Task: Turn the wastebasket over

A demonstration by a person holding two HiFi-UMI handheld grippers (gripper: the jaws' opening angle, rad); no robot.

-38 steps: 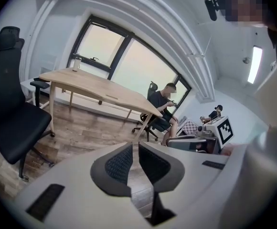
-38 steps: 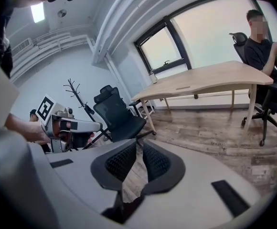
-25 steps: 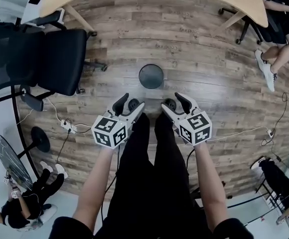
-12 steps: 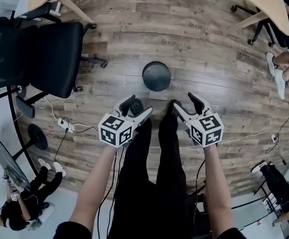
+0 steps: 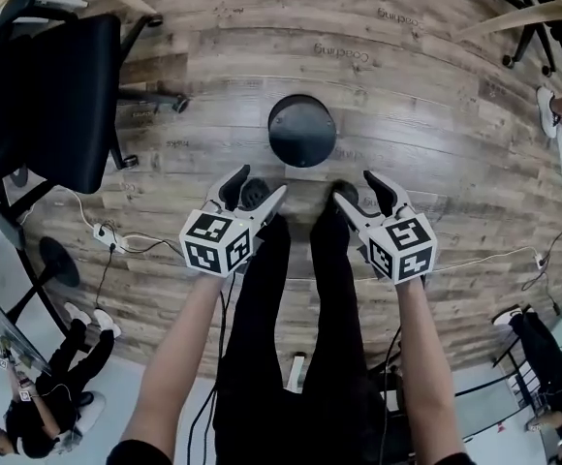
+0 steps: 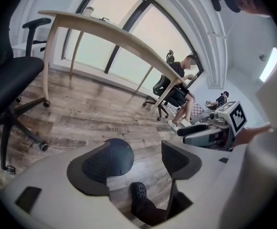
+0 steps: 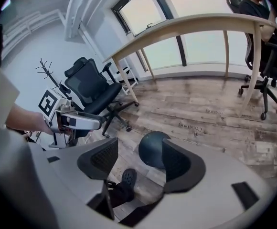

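- Underfoot, the grey-brown wood-plank floor (image 5: 436, 95) fills most of the head view.
- At the far side stands the long curved pale wooden table (image 7: 191, 25) on slanted legs.
- To the left is the black mesh-backed office chair (image 5: 58, 95) on castors, well apart from both grippers.
- Standing on the floor is the dark round wastebasket (image 5: 302, 131), just ahead of the person's feet. It is centred between the lines of the two grippers. Whether its mouth faces up or down cannot be told.
- The left gripper (image 5: 262, 184), white with black pads and a marker cube, hangs near the basket, on its near left. It points down and forward. Its jaws have just been opening and stand wide apart. Only the floor and a shoe show between them. In its own view the basket sits beyond the tips, partly behind one pad, untouched.
- The right gripper (image 5: 353, 187) mirrors it on the near right, jaws parted and empty. The basket lies beyond its tips, clear of the pads.
- A black perforated clog shoe (image 6: 138, 192) shows between the left jaws.
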